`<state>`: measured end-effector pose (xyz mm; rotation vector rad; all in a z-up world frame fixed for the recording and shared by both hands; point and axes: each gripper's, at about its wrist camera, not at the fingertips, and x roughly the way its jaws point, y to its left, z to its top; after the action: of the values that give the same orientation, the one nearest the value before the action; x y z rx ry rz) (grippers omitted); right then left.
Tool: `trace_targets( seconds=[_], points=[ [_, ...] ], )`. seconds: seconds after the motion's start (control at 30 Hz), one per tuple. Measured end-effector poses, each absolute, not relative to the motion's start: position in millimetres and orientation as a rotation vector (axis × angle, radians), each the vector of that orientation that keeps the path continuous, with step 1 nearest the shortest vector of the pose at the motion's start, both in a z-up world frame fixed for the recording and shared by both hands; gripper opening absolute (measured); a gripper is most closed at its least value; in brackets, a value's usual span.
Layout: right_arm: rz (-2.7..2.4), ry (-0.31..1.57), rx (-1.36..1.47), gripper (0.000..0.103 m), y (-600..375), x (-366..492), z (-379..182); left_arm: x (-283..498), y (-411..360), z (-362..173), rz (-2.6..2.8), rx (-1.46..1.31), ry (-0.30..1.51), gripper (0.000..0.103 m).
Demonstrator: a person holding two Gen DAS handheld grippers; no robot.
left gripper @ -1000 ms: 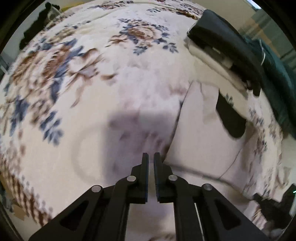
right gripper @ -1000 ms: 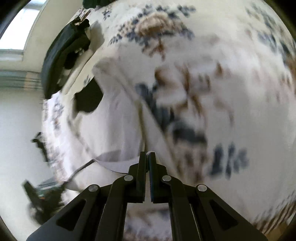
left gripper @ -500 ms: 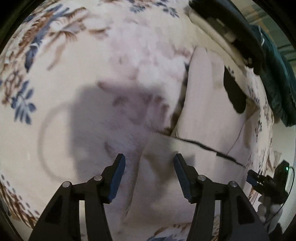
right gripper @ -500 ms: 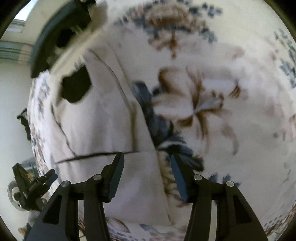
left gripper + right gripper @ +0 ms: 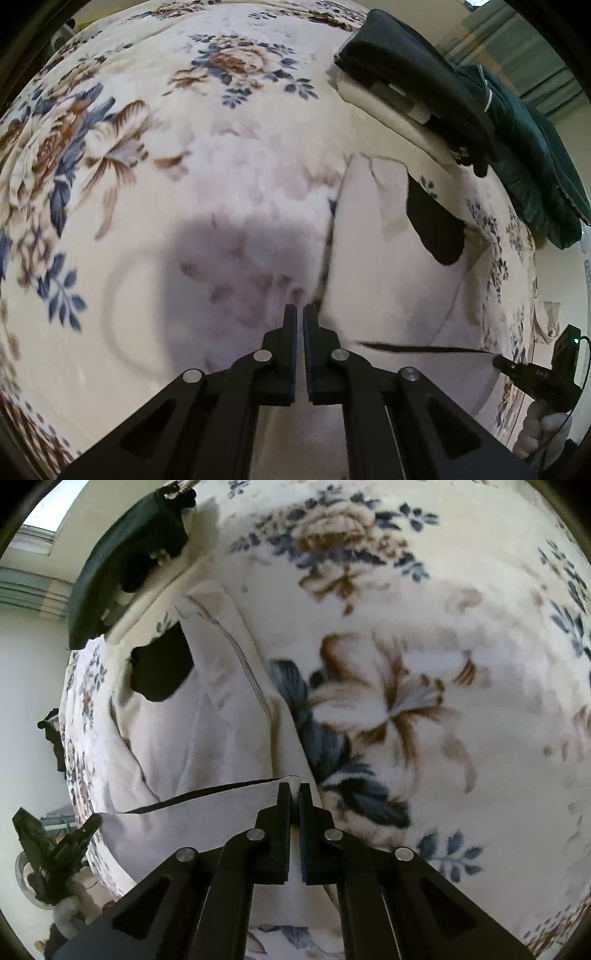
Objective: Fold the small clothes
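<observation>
A small white garment (image 5: 384,280) with a black patch (image 5: 436,225) lies on the floral blanket (image 5: 147,184). Its near edge is lifted and taut between both grippers, showing a dark hem line (image 5: 424,348). My left gripper (image 5: 300,314) is shut on the garment's near left corner. My right gripper (image 5: 294,792) is shut on the other near corner (image 5: 288,781); the garment (image 5: 192,738) spreads to its left, with the black patch (image 5: 160,668) at its far end. The right gripper also shows at the left wrist view's right edge (image 5: 532,373).
A stack of folded clothes, dark over white (image 5: 417,85), sits at the far right of the bed, with a dark green garment (image 5: 535,155) beside it. The same stack shows in the right wrist view (image 5: 122,568). The bed edge and a wall (image 5: 29,672) lie left.
Half a second ago both grippers were open over the garment's near edge. Both have shut on its corners and lifted the edge; the view has pulled back.
</observation>
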<state>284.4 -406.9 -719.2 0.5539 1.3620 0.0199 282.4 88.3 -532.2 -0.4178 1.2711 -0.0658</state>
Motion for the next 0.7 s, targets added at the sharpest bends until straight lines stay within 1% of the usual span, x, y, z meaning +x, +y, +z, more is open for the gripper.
trace_targets(
  seconds=[0.13,0.23,0.3,0.37,0.4,0.43,0.47,0.5,0.57,0.6,0.7],
  points=[
    [-0.002,1.415,0.522,0.003,-407,291,-733,293,97,-553,-0.051,-0.443,1.351,0.003],
    [-0.014,1.495,0.506,0.004,-398,299,-749,290,105,-565,-0.023,-0.466,1.432,0.004],
    [-0.024,1.524,0.524,0.006,-402,300,-753,285,108,-569,-0.009,-0.477,1.466,0.007],
    [-0.027,1.526,0.537,0.015,-406,302,-751,281,111,-572,-0.025,-0.538,1.481,0.015],
    [-0.024,1.521,0.541,0.028,-407,303,-749,278,112,-572,-0.047,-0.587,1.478,0.018],
    [-0.010,1.511,0.548,0.042,-408,305,-747,276,113,-572,-0.068,-0.627,1.473,0.025],
    [-0.003,1.507,0.549,0.046,-409,306,-745,274,114,-571,-0.087,-0.663,1.463,0.030],
    [-0.001,1.507,0.548,0.047,-410,306,-744,271,113,-569,-0.101,-0.684,1.451,0.033],
    [0.015,1.521,0.561,0.047,-414,307,-747,268,113,-570,-0.130,-0.718,1.434,0.050],
    [0.019,1.530,0.567,0.047,-416,307,-749,265,113,-574,-0.143,-0.756,1.431,0.052],
    [0.028,1.559,0.597,0.047,-418,307,-757,265,117,-583,-0.170,-0.912,1.433,0.052]
  ],
)
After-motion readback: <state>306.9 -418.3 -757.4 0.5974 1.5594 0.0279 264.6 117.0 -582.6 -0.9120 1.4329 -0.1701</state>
